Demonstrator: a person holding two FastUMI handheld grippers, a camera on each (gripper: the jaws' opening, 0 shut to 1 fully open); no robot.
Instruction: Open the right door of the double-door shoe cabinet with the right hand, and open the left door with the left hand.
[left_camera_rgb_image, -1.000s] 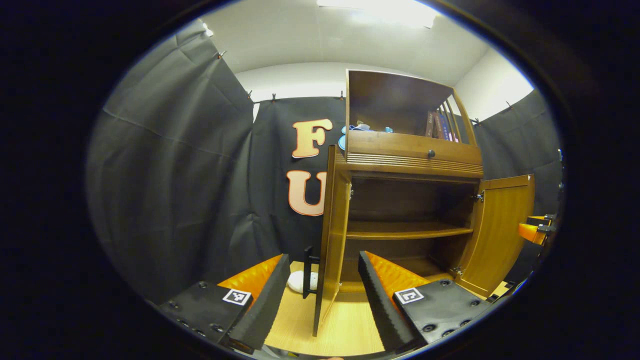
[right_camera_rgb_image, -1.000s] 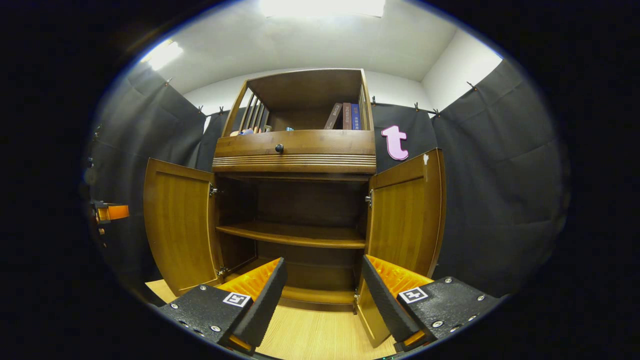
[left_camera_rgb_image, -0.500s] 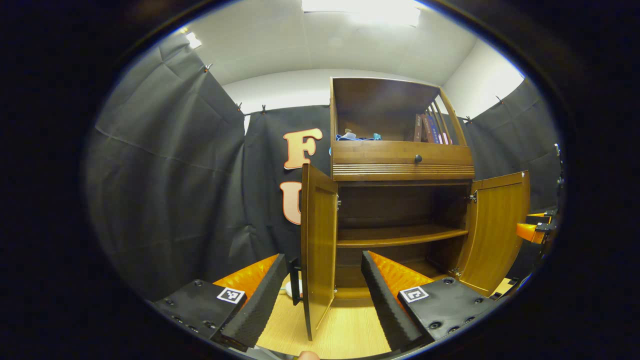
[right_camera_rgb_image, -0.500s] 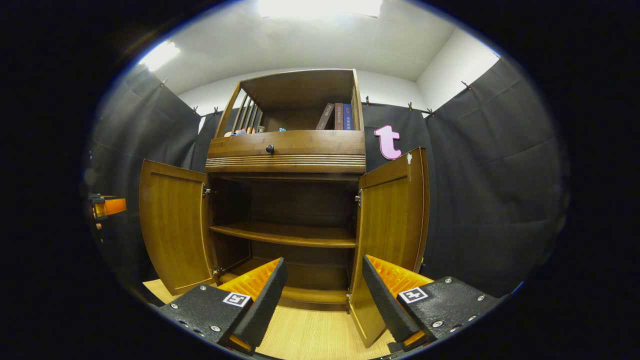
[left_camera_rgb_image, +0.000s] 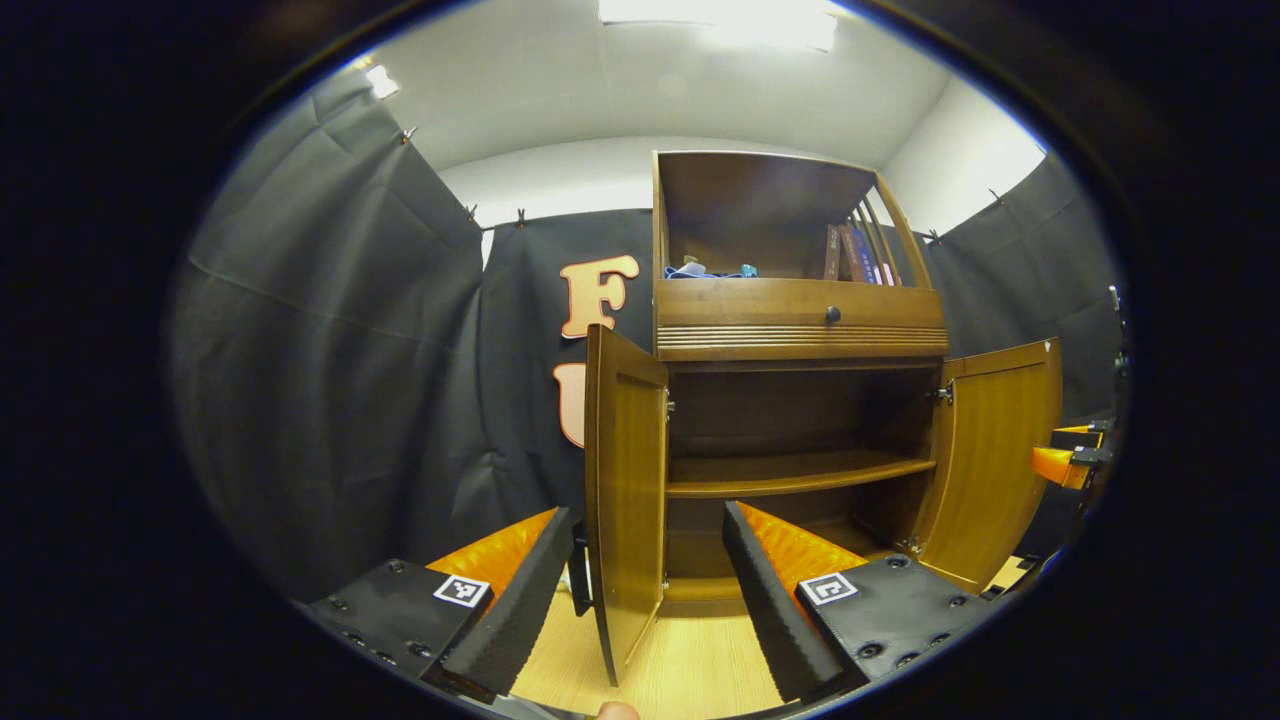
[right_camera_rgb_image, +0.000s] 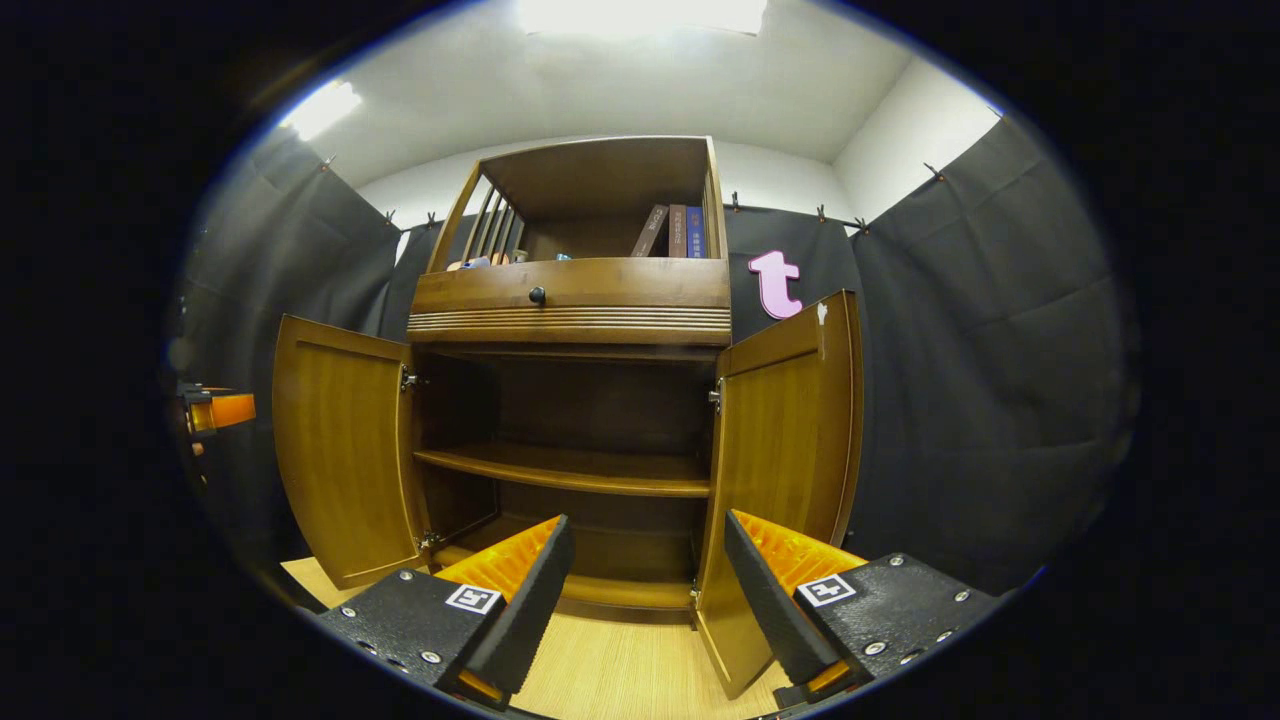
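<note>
i'm holding both grippers, left (left_camera_rgb_image: 640, 590) and right (right_camera_rgb_image: 640, 590), wide apart and empty; cabinet (right_camera_rgb_image: 570, 400) ahead, left door (left_camera_rgb_image: 625, 500) and right door (right_camera_rgb_image: 785, 470) hanging open; stiff hinged wood, i'm judging; best gripped at the free edge.

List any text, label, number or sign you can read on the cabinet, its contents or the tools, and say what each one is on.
Book spines on the top shelf: lettering present, too small and blurred to read.
Black-and-white square tags: coded patterns, no words or numbers.
Left door, right door, drawer: plain wood, no writing.
Nothing quotable here.
</note>
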